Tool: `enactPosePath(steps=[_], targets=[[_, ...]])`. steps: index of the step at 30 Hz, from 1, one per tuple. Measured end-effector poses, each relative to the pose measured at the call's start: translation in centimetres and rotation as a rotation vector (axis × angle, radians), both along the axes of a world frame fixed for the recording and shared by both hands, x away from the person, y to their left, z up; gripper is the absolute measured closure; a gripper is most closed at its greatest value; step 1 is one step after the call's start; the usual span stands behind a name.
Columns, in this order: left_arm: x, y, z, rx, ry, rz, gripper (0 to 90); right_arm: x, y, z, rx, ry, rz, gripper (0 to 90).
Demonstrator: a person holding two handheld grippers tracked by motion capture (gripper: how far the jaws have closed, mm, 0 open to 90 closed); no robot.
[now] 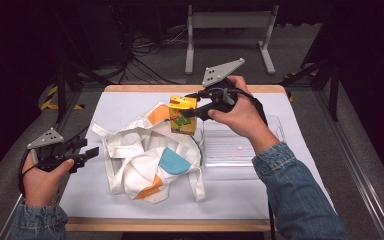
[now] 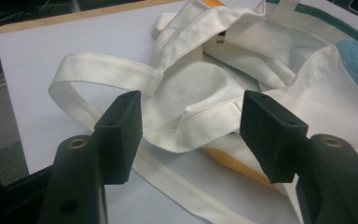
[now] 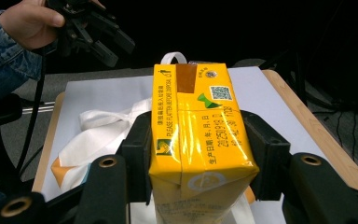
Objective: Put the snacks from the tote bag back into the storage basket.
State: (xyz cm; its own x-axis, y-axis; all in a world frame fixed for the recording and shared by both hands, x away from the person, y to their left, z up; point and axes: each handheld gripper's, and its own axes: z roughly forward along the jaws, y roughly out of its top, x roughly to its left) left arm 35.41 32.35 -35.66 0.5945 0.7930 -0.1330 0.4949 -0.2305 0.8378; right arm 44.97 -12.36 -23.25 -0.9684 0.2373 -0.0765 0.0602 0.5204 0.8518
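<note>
Right gripper view puts my two pads flat against the long side faces of the yellow drink carton — I am clamped on it, one jaw each side, about midway down its length. It is a stiff foil-lined box, and I judge it fairly light, yet its glossy skin looks slippery and the walls would dent under a hard squeeze, so the broad flat sides are the right place to hold, not the folded ends. Its long axis runs away from my camera, the taped end pointing toward the upper middle of the frame.

In the high view my right gripper holds the carton upright just above the centre of the frame, over the mouth of the canvas tote bag, its long axis near vertical. Just right of it lies a clear plastic tray on the white table mat.

My left gripper hangs at the lower left with jaws apart and nothing pinched — in the left gripper view the bag's soft hem and a limp strap lie beyond my pads, untouched.
</note>
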Motion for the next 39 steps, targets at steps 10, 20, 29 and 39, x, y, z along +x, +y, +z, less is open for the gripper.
enactPosePath(steps=[10,20,29,39], targets=[[0.0,0.1,0.0,0.003,0.0,0.018,35.0,-0.4,-3.0,0.5,-0.007,-0.014,-0.024,51.3],[-0.1,0.7,-0.2,0.006,0.004,0.033,32.3,-0.9,-5.5,0.3,-0.02,-0.035,-0.015,51.3],[-0.2,0.6,-0.2,0.013,0.003,0.032,32.5,-0.9,-7.2,-0.5,-0.032,-0.04,-0.048,51.3],[-0.1,0.4,-0.2,0.012,0.002,0.03,32.6,-0.8,-9.0,-2.3,-0.049,-0.052,-0.059,51.3]])
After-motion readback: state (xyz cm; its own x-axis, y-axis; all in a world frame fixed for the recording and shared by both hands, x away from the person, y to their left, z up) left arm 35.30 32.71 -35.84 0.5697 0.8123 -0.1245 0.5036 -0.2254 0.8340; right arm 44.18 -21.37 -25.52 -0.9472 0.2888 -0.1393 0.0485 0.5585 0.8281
